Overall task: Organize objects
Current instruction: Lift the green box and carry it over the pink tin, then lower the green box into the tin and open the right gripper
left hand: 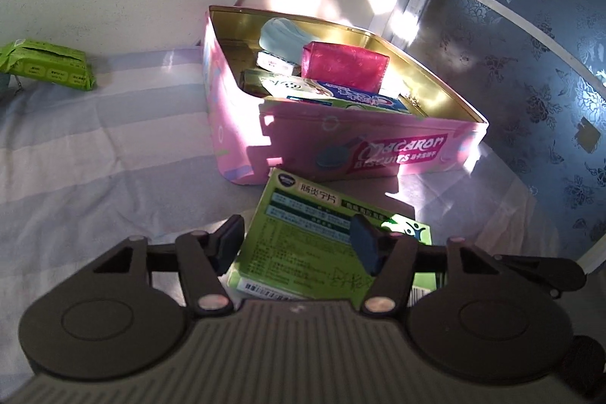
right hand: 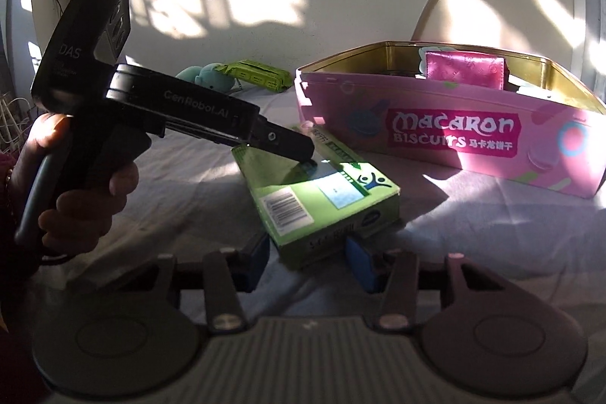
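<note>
From the left wrist, the flat green cardboard medicine box (left hand: pixel 299 245) lies on the striped bedsheet (left hand: pixel 94 158) just before the pink Macaron biscuit tin (left hand: pixel 303 146), between the spread-apart fingers of the left gripper (left hand: pixel 297 239); it looks light, stiff, crushable, best pinched across its long edges. From the right wrist, the right gripper (right hand: pixel 306 262) hangs released, straddling its near end.

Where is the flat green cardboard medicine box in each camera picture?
Left wrist view: the flat green cardboard medicine box sits bottom centre, between the left gripper fingers.
Right wrist view: the box lies mid-frame, just ahead of the right gripper, with the left gripper reaching onto it.
Shared landmark: the pink "Macaron Biscuits" tin, just behind the box.
</note>
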Demonstrator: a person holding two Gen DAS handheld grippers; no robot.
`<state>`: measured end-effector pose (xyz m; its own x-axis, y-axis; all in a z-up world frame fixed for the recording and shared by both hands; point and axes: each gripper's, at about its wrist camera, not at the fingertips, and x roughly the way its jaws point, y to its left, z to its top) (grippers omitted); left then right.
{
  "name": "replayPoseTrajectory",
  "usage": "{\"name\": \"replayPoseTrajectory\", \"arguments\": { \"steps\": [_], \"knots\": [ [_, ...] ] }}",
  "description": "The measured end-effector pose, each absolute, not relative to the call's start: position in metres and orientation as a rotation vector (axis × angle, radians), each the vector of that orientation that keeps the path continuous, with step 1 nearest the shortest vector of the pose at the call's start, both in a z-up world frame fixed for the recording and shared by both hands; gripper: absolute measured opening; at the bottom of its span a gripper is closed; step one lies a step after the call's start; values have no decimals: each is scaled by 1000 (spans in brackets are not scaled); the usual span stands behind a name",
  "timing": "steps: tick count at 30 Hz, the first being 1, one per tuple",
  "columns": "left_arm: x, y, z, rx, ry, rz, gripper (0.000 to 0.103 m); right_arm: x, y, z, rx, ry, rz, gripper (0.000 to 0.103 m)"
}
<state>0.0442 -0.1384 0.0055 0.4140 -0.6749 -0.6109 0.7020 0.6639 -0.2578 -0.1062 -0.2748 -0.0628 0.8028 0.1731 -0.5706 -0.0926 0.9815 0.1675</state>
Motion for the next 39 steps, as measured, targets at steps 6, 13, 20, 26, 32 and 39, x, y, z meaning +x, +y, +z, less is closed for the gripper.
{"name": "replayPoseTrajectory", "arguments": {
  "steps": [6,13,20,26,32,39],
  "knots": [
    [25,-117,60,-27,587,-871,62,-121,-283,-28,138,465,254,35],
    [56,-179,94,47,521,-843,63,-79,-334,12,239,390,163,35],
    [109,-243,65,84,631,-802,63,-10,-382,-5,203,509,-6,35],
    [131,-272,39,155,704,-713,66,26,-379,-18,9,536,-233,35],
    [114,-261,50,180,656,-698,65,17,-386,-16,108,463,-233,37],
    [67,-234,54,199,593,-695,66,-34,-377,-14,241,376,-245,41]
  ]
}}
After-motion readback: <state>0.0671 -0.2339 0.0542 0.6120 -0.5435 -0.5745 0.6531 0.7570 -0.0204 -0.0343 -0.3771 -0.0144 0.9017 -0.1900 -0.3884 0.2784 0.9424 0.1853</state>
